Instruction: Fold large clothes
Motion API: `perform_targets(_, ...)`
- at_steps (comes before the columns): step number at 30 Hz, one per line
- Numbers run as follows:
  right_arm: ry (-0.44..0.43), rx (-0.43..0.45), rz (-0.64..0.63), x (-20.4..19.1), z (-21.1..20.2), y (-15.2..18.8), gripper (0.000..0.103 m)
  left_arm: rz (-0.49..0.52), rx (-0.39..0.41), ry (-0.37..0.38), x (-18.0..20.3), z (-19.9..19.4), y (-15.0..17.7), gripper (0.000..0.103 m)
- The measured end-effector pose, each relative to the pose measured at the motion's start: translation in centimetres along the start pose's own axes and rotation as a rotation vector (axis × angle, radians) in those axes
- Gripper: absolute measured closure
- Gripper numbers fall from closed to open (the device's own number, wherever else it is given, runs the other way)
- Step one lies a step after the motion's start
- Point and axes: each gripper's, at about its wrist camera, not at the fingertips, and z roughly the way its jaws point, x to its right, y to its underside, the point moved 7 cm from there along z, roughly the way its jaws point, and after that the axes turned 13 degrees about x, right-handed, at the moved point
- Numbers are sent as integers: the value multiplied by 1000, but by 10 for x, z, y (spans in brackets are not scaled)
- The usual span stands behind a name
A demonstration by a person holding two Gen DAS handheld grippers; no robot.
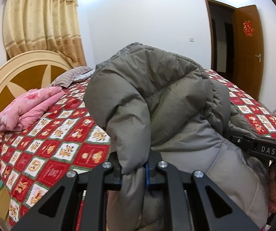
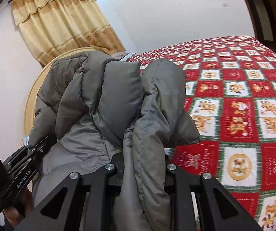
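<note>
Both tools clamped narrow on the grey down jacket (image 1: 157, 100): left tool (image 1: 134, 170) at lower centre, right tool (image 2: 142, 165) likewise. Bunched high between them above the red patterned bed (image 2: 244, 115), bulk hanging forward.

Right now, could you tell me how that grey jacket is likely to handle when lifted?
The jacket is probably floppy: it sags over both grippers. Its puffy quilting suggests it is light for its bulk. The smooth shell may slip.

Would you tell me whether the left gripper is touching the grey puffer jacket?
Touching. The left wrist view shows the left gripper closed on a fold of the grey puffer jacket, fabric pinched between its fingers.
</note>
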Motion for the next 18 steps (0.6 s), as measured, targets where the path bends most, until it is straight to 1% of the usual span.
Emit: perform_targets(18,-75,-69,-85,-59,54,13,84,-59,-27,-99,-70,0,17,88)
